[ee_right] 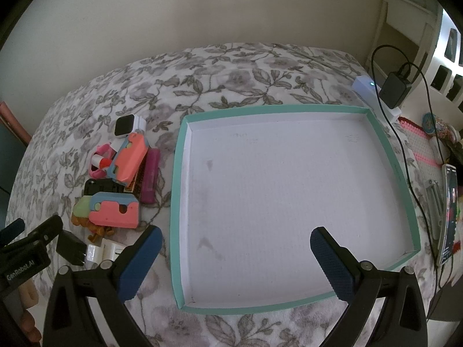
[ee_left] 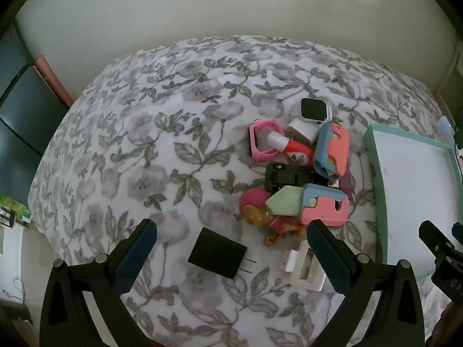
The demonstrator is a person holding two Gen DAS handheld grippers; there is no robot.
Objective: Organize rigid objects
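Both tongs were spread wide and held nothing. The left tongs hung over the black charger nearest on the flowered bed, its prongs pointing right toward a white adapter. The right tongs hovered above the tray, which lay bare, so the sorting appeared not yet begun and every piece remained to move. Left of the tray sat the pile: a pink-blue toy with its long axis running left to right, then a purple stick lying near to far beside the tray wall, and farthest the watch, face up.
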